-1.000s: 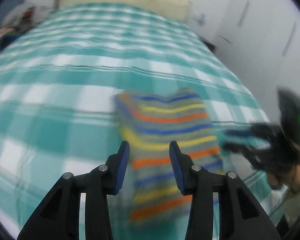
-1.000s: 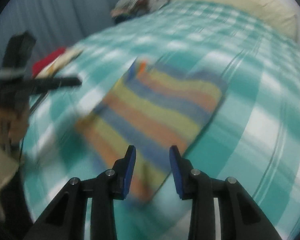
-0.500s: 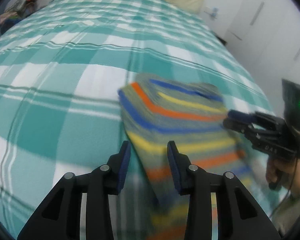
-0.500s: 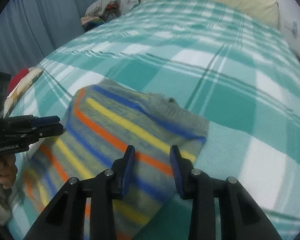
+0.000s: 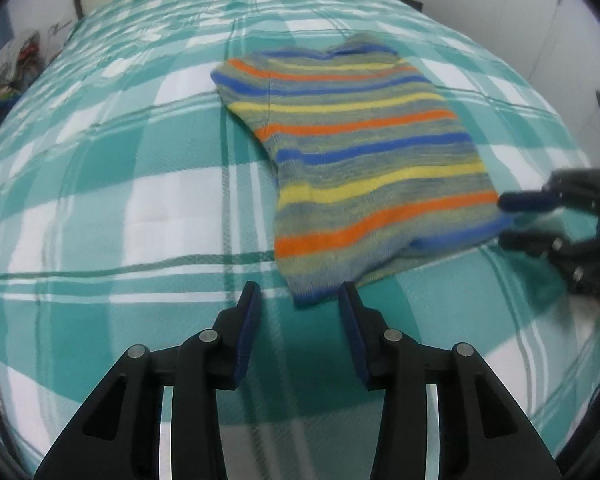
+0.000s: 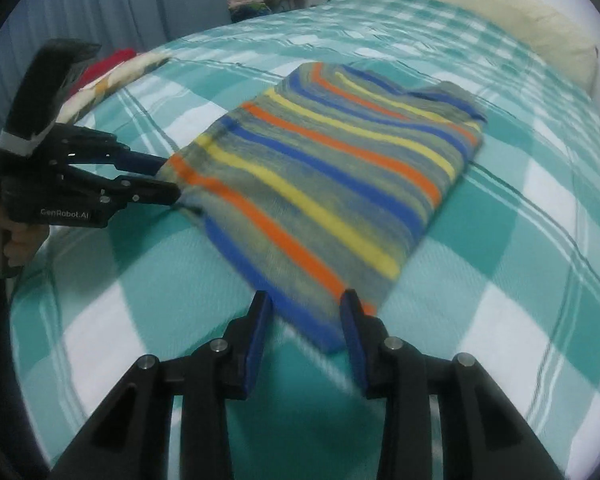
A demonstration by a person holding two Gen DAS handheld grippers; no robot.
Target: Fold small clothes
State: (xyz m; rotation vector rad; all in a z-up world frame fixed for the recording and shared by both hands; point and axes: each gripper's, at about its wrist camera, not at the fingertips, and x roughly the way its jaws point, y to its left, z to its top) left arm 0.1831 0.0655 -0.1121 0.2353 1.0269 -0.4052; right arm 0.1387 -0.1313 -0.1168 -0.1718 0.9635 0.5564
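A striped sweater (image 5: pixel 364 152) lay folded flat on the teal checked bed (image 5: pixel 100 200). The left tool (image 5: pixel 300 312) hovered spread at the sweater's near hem corner, gripping nothing. The right tool (image 6: pixel 306 316) was likewise spread at the other hem corner, also gripping nothing.

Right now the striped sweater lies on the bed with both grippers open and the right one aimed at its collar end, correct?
Not the collar. In the right wrist view the right gripper points at the sweater's near bottom hem corner; the collar lies at the far end. It does lie on the bed, and the left gripper is open too.
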